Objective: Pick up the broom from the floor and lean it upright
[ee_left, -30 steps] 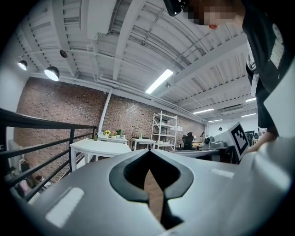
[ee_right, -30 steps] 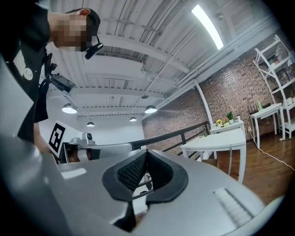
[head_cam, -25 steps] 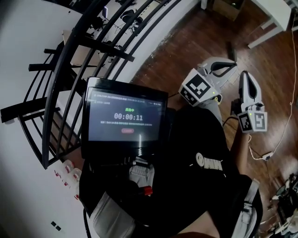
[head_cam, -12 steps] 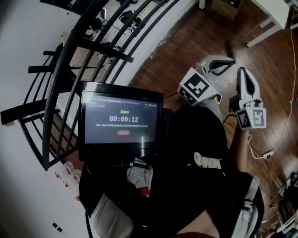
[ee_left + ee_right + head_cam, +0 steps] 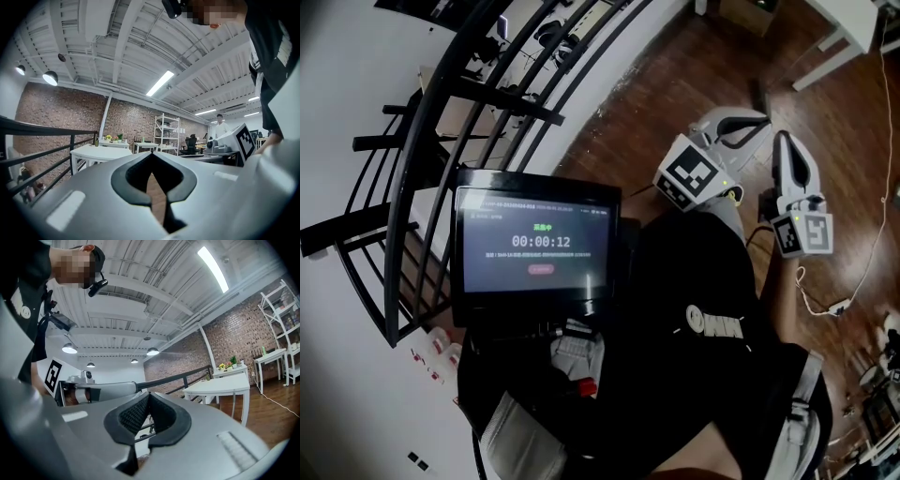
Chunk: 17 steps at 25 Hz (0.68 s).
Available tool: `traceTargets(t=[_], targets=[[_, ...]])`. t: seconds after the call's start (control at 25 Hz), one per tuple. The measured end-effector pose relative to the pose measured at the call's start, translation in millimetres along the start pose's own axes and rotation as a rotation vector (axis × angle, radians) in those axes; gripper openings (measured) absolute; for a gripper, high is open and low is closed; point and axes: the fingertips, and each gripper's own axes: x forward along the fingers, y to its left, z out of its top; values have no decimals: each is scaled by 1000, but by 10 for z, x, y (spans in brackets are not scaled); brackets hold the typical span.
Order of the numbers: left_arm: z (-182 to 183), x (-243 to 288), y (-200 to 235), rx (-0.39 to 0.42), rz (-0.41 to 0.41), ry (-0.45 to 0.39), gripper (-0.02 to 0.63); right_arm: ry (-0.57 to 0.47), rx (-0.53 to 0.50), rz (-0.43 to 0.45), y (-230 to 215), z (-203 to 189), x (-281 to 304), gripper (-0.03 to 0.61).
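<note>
No broom shows in any view. In the head view my left gripper is held level over the dark wood floor, its marker cube toward me. My right gripper lies just right of it, roughly parallel, with its own marker cube. In the left gripper view the jaws of the left gripper are shut with nothing between them. The right gripper is likewise shut and empty in its own view. Each gripper sees the other beside it.
A tablet with a running timer hangs at the person's chest. A black railing curves along the left. A white table and a cardboard box stand far ahead. A white cable trails on the floor at the right.
The timer on the tablet has ticked over by one second. The head view has drifted slightly. Both grippers hold still and stay shut.
</note>
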Motion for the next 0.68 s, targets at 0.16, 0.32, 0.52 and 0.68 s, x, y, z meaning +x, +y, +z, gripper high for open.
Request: traceTargets(t=[0.16, 0.32, 0.52, 0.68], targets=[[7, -4, 10, 4, 2, 7, 14, 0, 0, -1, -5, 2, 4, 2], [20, -4, 13, 7, 4, 0, 14, 2, -3, -1, -9, 4, 4, 2], [-5, -1, -12, 8, -4, 2, 14, 9, -10, 2, 3, -3, -2, 2], [-23, 4, -22, 28, 3, 30, 14, 15, -11, 2, 1, -11, -14, 2]])
